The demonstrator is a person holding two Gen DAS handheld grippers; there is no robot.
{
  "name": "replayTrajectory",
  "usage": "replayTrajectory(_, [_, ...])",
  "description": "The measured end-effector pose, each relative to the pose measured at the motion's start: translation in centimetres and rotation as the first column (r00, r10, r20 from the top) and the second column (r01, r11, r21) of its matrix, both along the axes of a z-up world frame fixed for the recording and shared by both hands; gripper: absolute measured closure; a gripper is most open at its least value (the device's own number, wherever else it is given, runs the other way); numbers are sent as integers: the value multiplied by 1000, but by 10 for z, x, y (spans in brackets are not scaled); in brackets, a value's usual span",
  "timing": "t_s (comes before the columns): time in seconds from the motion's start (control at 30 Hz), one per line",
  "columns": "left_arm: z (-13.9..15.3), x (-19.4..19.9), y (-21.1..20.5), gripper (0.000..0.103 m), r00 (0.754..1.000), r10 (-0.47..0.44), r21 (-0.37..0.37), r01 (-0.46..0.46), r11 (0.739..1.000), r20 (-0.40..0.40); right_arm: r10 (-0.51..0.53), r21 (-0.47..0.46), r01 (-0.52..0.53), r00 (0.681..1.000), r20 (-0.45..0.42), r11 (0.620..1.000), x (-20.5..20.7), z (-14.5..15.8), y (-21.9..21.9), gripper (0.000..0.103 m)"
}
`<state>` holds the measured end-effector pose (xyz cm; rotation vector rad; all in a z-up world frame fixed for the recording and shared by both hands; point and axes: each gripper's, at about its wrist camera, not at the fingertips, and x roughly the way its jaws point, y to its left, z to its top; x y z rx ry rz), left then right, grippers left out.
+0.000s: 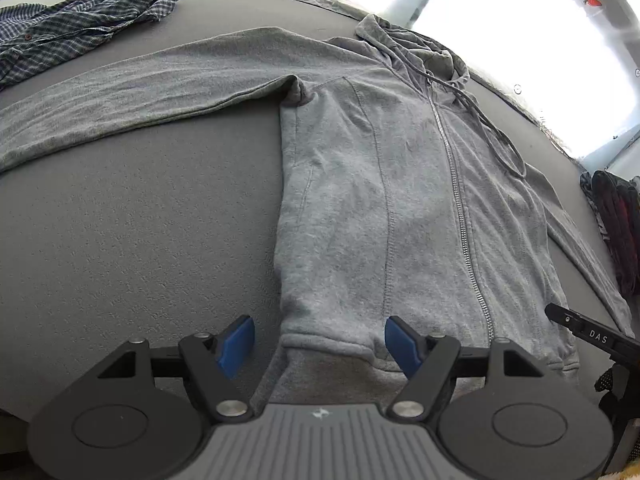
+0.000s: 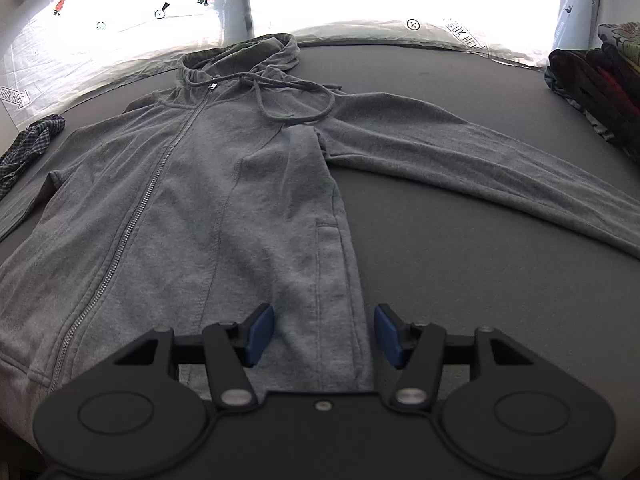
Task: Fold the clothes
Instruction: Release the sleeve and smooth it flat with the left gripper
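Hoodie (image 1: 400, 184) lies flat on the grey table (image 1: 140, 220), zip up, hood away from you, both sleeves spread outward. Your left gripper (image 1: 319, 344) sits at the hem's left corner, blue fingers (image 1: 236, 344) apart, hem edge between them, not clamped. Your right gripper (image 2: 324, 334) sits at the hem's right corner, fingers apart astride the side edge. Plaid shirt (image 1: 80, 24) lies far left; dark clothes (image 2: 596, 88) lie far right.

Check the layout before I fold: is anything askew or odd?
Mostly tidy. The hoodie lies flat, zipped, sleeves spread. Its hood is bunched, one drawstring loops across the chest, and fabric puckers at the armpit. A plaid shirt lies crumpled at the far corner. Both hand-held grippers are open.
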<state>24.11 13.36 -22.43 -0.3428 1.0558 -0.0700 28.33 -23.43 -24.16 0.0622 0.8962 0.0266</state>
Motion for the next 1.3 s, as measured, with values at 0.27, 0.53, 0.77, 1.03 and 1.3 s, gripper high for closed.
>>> replayTrajectory(0.27, [4, 0, -3, 82, 995, 67, -7, -68, 998, -72, 41, -4, -41, 999, -11, 999, 0, 9, 3, 95])
replayTrajectory(0.53, [-1, 4, 5, 74, 978, 139, -41, -147, 988, -155, 47, -39, -49, 997, -65, 998, 4, 10, 4, 88])
replayTrajectory(0.77, [19, 13, 19, 43, 978, 194, 15, -193, 981, -73, 57, -144, -57, 998, -1, 988, 24, 18, 18, 48])
replayTrajectory(1.03, [23, 31, 76, 21, 908, 418, 48, -416, 908, -32, -6, -93, 12, 998, 63, 996, 63, 24, 27, 13])
replayTrajectory(1.3, [8, 39, 170, 16, 697, 716, -68, -717, 693, -49, -66, -51, 71, 994, 87, 996, 111, 14, 41, 0])
